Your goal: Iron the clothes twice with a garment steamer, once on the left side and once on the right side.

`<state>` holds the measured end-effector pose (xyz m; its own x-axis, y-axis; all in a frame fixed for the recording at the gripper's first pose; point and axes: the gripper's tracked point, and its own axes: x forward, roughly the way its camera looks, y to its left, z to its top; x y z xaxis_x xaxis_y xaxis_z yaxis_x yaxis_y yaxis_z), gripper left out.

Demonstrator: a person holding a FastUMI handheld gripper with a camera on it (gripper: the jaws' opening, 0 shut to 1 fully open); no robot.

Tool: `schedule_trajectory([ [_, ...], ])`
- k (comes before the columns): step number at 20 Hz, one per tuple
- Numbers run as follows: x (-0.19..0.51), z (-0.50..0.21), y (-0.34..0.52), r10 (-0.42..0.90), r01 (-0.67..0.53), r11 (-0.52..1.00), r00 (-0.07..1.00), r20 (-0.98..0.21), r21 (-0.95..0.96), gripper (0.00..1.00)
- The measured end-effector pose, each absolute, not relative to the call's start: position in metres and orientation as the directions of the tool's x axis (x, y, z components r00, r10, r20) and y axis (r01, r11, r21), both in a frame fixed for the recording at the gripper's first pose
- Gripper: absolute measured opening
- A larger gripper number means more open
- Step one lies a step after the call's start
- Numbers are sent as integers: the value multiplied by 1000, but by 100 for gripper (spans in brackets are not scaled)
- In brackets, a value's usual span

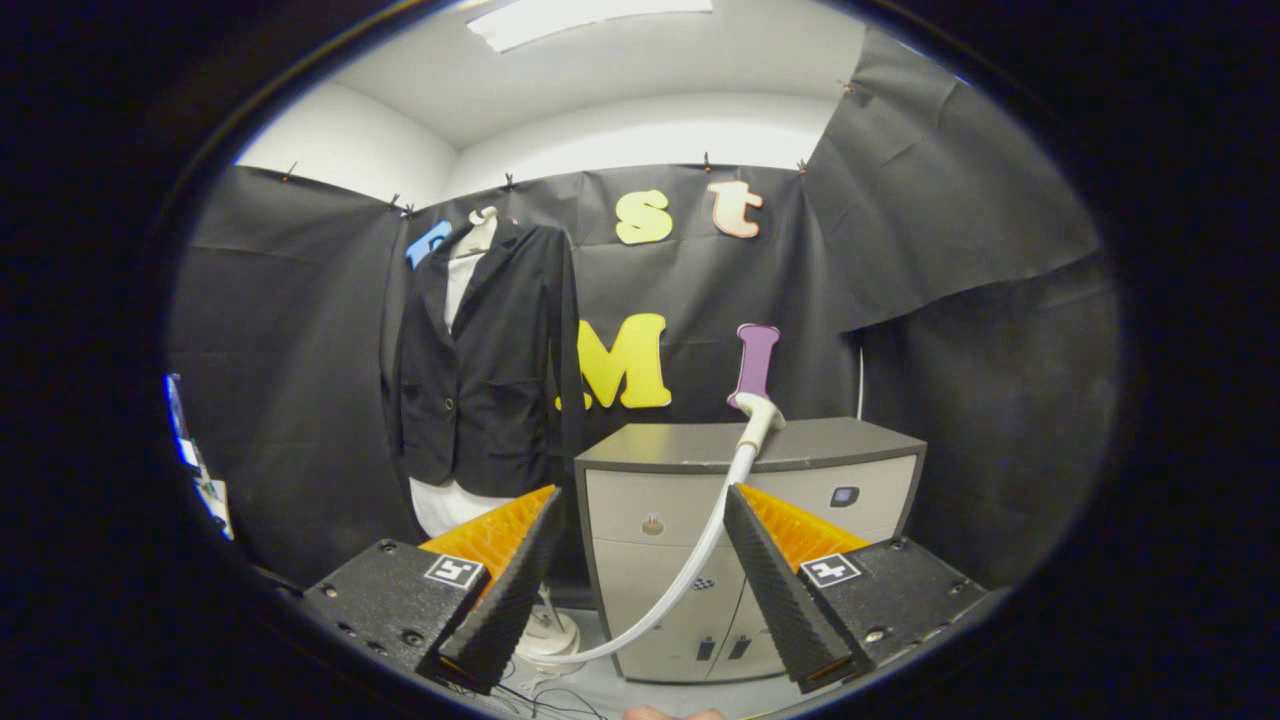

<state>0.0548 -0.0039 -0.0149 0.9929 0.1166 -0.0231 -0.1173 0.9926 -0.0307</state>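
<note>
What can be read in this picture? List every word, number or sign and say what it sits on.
No words or numbers can be read on the objects.
Square coded markers on the gripper: patterns, not text.
Small panel on the cabinet front: too small to read.
The jaws stand open; the steamer hose shows between them, ungripped.

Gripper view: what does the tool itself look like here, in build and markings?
The gripper has two wedge-shaped fingers with ribbed inner faces, standing apart with nothing between them. Each is mounted on a dark, boxy block with screw heads, and each block carries a small square black-and-white marker.
</note>
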Motion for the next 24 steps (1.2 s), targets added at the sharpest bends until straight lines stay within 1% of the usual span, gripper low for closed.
schedule_trajectory([
  [3, 69, -13, 7, 131, -132, 991, 991, -18, -17, 100],
  [6, 79, -22, 15, 128, -129, 992, 991, -36, -19, 100],
  [11, 89, -33, 13, 56, -57, 998, 996, -72, -10, 100],
  [17, 102, -16, 5, -102, 102, 995, 994, -41, -8, 100],
  [19, 104, -15, 11, -136, 136, 991, 990, -34, -2, 100],
  [21, 110, -15, 18, -142, 142, 990, 989, -38, 12, 100],
  [24, 126, -10, 26, -117, 118, 993, 992, -52, 12, 100],
])
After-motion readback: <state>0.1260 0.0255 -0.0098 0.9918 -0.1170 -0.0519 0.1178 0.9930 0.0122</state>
